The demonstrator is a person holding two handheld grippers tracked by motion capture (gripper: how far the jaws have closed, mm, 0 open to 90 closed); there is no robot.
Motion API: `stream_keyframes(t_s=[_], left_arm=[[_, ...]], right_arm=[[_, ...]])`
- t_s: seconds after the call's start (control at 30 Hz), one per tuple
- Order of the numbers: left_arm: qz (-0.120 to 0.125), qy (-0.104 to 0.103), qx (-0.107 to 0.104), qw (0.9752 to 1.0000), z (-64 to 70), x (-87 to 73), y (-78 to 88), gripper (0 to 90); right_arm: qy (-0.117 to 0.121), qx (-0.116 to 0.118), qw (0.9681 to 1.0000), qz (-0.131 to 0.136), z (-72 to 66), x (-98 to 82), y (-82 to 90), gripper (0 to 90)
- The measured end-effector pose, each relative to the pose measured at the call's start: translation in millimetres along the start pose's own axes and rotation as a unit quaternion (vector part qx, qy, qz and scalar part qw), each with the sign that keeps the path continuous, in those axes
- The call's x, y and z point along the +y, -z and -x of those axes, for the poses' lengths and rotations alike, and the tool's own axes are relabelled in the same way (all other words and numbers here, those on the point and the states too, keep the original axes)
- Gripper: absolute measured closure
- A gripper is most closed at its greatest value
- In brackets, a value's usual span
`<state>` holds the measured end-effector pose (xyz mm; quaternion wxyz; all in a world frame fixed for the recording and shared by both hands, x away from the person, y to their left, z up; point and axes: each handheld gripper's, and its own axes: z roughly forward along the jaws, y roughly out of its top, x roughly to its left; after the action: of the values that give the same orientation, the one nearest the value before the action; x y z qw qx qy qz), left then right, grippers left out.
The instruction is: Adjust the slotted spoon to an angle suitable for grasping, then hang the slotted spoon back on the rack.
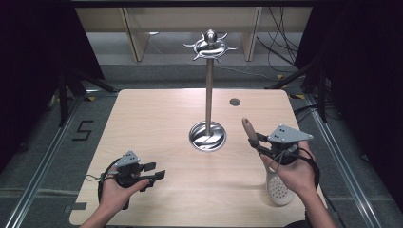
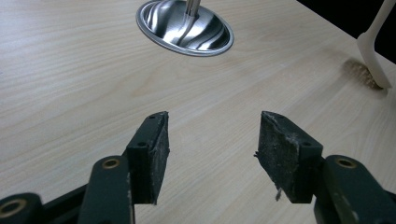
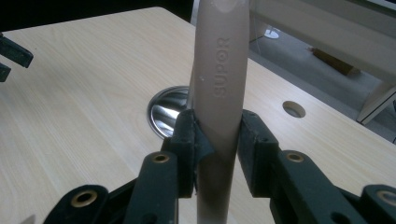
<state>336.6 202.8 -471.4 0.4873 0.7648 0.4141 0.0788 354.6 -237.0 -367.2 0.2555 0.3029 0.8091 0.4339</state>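
1. Two grippers work over a pale wooden tabletop [image 1: 157,118]; in the high view the left gripper [image 1: 154,173] sits at the near left and the right gripper [image 1: 253,142] at the near right.
2. Left gripper [image 2: 212,149]: jaws stand wide apart with nothing between them. In its own view they hang just above bare tabletop [image 2: 70,84], and the worn inner pads [image 2: 161,149] face each other across the gap.
3. Right gripper [image 3: 218,149]: jaws are closed on the handle of a slotted spatula [image 1: 250,133]. In the right gripper view the beige handle [image 3: 220,84], embossed "SUPOR", rises between the two jaws, and both pads press its sides.
4. Spatula position: in the high view the handle tip points up and away from the person, while the white perforated head [image 1: 279,190] lies low at the near right edge of the tabletop, beneath the person's right hand [image 1: 294,173]. In the left gripper view the white head [image 2: 373,51] meets the tabletop at the far right.
5. Utensil stand [image 1: 208,85]: a metal pole rises from a round dished base [image 1: 207,137] at the tabletop's centre, carrying a ring of hooks [image 1: 210,46] at the top. It stands apart from both grippers.
6. Small round hole [image 1: 235,101] in the tabletop lies behind and right of the base.
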Motion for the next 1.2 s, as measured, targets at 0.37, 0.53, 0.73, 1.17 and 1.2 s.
stream_keyframes(t_s=[0.37, 0.53, 0.73, 1.17, 1.2], left_arm=[[0.0, -0.001, 0.001, 1.0, -2.4, 0.5, -1.6, 42.4], [0.001, 0.0, -0.001, 1.0, -3.1, 2.1, -5.4, 42.4], [0.003, 0.003, -0.005, 1.0, -3.2, 1.7, -6.0, 42.4], [0.01, -0.003, 0.001, 0.9999, 0.8, 1.8, -0.1, 42.4], [0.01, -0.003, 0.001, 0.9999, 0.8, 1.8, -0.1, 42.4]], right_arm=[[-0.002, 0.001, 1.0, 0.007, 2.6, 0.5, 2.1, 70.2], [-0.002, -0.001, 0.9999, 0.012, 5.3, -0.5, 2.8, 70.2], [-0.012, -0.017, 0.9996, 0.018, 4.7, -2.1, 5.8, 70.3], [0.006, -0.049, 0.997, 0.059, -1.5, 7.0, 11.3, 70.3], [0.006, -0.055, 0.9961, 0.068, -1.5, 7.5, 11.6, 70.3]])
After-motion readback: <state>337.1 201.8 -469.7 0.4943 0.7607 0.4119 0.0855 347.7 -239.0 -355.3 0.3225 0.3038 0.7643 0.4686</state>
